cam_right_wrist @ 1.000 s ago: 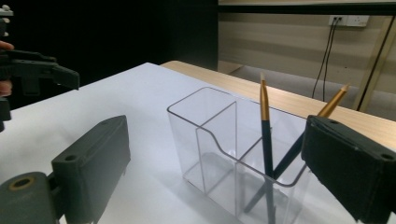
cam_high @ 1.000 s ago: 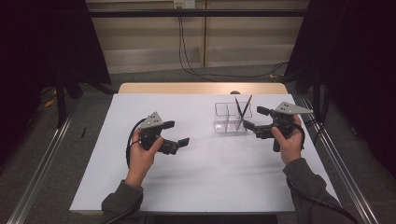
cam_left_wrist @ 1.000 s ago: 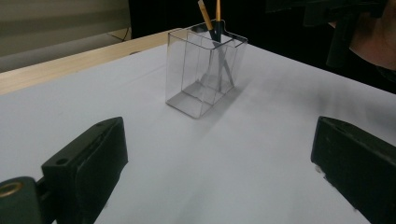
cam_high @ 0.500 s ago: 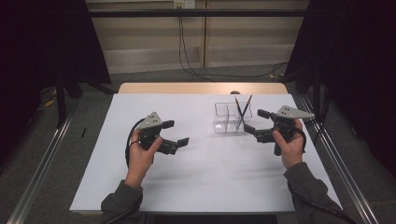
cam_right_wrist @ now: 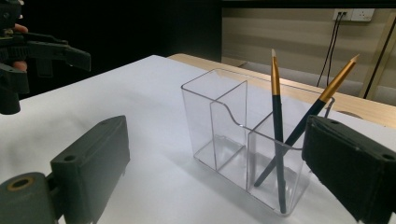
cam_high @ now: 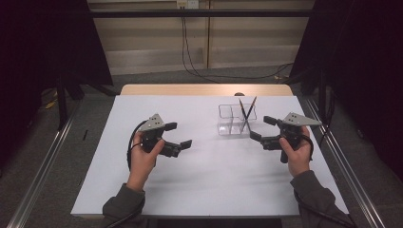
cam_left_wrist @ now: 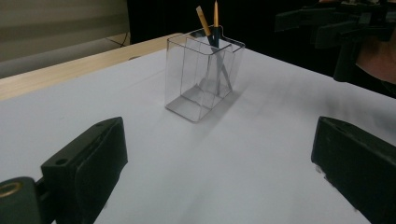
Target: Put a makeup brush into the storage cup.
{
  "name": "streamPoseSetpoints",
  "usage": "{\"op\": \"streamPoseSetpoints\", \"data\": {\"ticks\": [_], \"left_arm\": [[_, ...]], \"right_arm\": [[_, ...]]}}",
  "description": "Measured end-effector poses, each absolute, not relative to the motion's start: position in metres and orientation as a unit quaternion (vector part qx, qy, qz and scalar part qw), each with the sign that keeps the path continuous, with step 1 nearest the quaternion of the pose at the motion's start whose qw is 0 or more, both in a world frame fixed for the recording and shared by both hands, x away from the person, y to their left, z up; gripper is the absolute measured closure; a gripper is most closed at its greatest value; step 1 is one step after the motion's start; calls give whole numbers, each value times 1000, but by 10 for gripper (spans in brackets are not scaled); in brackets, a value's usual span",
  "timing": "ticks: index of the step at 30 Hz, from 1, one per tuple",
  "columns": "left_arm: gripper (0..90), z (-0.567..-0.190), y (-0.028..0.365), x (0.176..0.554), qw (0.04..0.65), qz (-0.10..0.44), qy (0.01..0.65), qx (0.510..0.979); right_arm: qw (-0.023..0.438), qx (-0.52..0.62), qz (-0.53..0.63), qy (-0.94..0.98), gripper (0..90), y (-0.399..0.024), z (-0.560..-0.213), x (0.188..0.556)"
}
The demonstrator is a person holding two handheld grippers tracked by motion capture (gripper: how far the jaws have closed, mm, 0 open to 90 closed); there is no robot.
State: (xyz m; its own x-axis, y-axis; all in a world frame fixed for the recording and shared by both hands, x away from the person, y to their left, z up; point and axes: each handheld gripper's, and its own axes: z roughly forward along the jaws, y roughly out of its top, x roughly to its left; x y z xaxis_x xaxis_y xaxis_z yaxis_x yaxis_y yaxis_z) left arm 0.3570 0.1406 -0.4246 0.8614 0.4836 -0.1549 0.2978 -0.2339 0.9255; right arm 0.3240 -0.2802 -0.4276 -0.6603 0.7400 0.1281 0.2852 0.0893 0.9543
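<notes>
Nearest the person, both forearms come in over the white table [cam_high: 204, 190]. The left gripper [cam_high: 175, 137] hangs well to the left of the holder [cam_high: 230, 121], jaws spread wide with nothing between them; in the left gripper view the holder [cam_left_wrist: 201, 77] stands some way ahead of those jaws, slightly left of their midline.

The right gripper [cam_high: 263, 128] sits just beside the holder on its right, also released and empty. It is clearly the nearer hand. In the right gripper view the holder [cam_right_wrist: 233, 135] lies straight ahead between the two spread jaws, close in.

The holder is a clear box, upright on the table, split by a divider into compartments. Two pencils [cam_right_wrist: 276, 126] stand in the compartment nearer the right gripper, crossing each other: one close to upright, the other [cam_right_wrist: 322, 105] leaning towards that gripper's right-hand jaw, tips up above the rim. In the high view the pencils [cam_high: 246, 114] cross in an X at the holder's right end. The other compartment looks empty.

The pencils' long axes run roughly vertical, so a grasp by the right gripper would likely close across the shafts above the rim, then lift upwards.

Beyond the holder, the table's wooden far edge [cam_high: 204, 89] shows.
</notes>
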Motion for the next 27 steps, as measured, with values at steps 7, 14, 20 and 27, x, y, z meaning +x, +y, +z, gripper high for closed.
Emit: {"op": "streamPoseSetpoints", "data": {"ticks": [7,14,20,27], "left_arm": [[34,-424,141,357,568,83,249,780],[34,-424,142,357,566,83,249,781],[34,-424,141,357,569,81,246,781],[34,-426,139,356,565,82,247,783]], "right_arm": [[205,357,567,714,73,-278,-430,318],[202,357,566,715,73,-279,-432,310],[209,354,567,714,73,-281,-430,305],[211,351,565,716,72,-282,-430,302]]}}
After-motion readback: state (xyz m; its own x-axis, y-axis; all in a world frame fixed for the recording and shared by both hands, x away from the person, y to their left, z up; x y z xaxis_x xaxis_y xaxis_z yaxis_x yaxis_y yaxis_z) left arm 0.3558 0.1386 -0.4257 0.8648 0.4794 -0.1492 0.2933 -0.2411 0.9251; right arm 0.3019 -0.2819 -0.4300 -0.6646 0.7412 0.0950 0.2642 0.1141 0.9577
